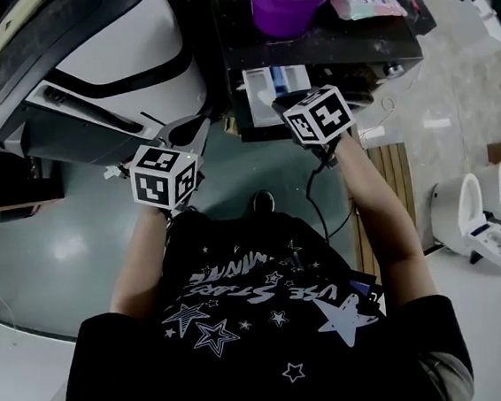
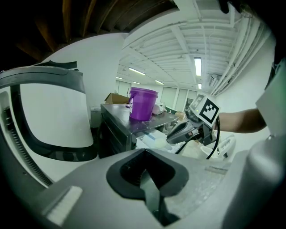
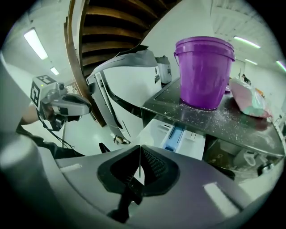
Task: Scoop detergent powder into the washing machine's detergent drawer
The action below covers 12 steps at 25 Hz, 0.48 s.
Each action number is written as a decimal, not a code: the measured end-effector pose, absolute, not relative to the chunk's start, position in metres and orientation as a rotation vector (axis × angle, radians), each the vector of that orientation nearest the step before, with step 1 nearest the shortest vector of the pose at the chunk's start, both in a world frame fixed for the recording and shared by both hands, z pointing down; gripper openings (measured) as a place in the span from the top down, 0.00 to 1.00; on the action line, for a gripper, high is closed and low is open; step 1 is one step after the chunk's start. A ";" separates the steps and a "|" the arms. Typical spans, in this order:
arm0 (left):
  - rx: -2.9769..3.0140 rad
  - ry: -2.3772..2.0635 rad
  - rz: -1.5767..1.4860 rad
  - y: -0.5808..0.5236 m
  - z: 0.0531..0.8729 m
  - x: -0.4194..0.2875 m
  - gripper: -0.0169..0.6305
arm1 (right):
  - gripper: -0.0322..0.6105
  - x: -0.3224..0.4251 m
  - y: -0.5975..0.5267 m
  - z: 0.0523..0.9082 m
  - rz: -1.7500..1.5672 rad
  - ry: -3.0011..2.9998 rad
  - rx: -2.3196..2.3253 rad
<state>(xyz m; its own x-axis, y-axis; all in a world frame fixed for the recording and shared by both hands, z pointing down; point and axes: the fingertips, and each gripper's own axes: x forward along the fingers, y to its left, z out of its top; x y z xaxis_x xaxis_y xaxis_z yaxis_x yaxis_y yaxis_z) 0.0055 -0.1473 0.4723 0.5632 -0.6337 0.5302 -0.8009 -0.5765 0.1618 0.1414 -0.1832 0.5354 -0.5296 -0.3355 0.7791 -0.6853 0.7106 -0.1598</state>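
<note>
Before the open drawer — both grippers idle, nothing scooped yet.

Left gripper [image 2: 144,154] hangs clenched on nothing; the detergent drawer [image 1: 269,84] stands pulled out, ready for powder; right gripper [image 3: 140,156], likewise pinched shut and empty, faces the purple bucket [image 3: 204,71] of detergent on the machine top [image 1: 323,41] above the drawer — probably the next reach.

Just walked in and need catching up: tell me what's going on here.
A person holds the left gripper and right gripper, both shut and empty, before an open detergent drawer. A purple bucket of powder stands on the dark machine top above it. No scooping is under way yet.
</note>
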 end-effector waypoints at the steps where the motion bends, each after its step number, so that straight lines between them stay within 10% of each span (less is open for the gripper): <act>1: 2.416 -1.160 0.597 -0.147 0.473 0.005 0.97 | 0.90 0.141 -0.182 0.538 0.562 -2.138 0.773; 12: 2.432 -1.111 0.594 -0.147 0.479 0.004 0.97 | 0.90 0.140 -0.177 0.542 0.363 -2.003 0.802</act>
